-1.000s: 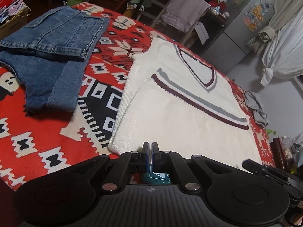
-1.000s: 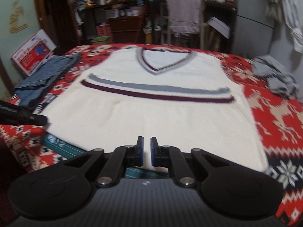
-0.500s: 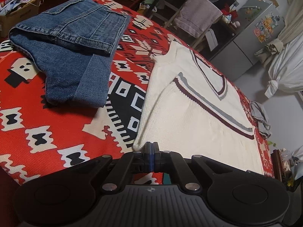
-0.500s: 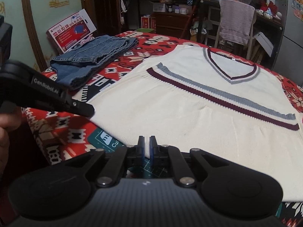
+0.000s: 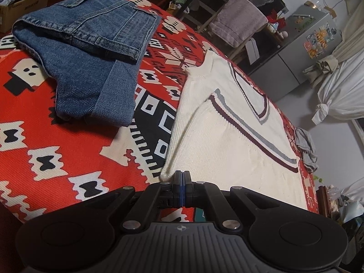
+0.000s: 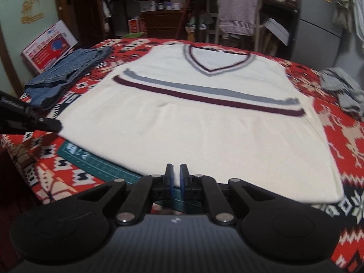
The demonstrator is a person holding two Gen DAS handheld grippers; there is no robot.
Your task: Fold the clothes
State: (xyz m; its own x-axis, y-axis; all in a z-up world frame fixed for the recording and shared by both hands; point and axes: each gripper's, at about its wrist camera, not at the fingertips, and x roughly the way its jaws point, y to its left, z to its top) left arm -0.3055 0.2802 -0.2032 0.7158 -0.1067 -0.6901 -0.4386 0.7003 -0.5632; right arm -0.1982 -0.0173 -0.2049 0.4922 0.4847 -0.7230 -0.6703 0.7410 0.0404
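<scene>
A cream knit vest [image 6: 193, 125] with grey and maroon stripes lies flat on the red patterned blanket [image 6: 341, 141], V-neck away from me. My right gripper [image 6: 176, 170] hovers at the middle of the near hem, its pads a narrow slit apart with nothing between them. My left gripper [image 5: 181, 175] is shut, pads touching, right beside the vest's [image 5: 227, 141] left hem corner. No cloth shows between its fingers. In the right wrist view the left gripper's [image 6: 56, 125] tip rests at that same corner. Folded blue jeans [image 5: 91, 52] lie to the left of the vest.
A green cutting mat [image 6: 102, 166] pokes out under the near hem. A crumpled grey garment [image 6: 341, 91] sits on the blanket's right side. Behind the table stand a chair with a towel [image 6: 236, 11], cluttered shelves and a red box [image 6: 47, 45] at the left.
My left gripper's pads closed their small gap and it moved left to the vest's hem corner. The right gripper swung left, then back to face the vest squarely.
</scene>
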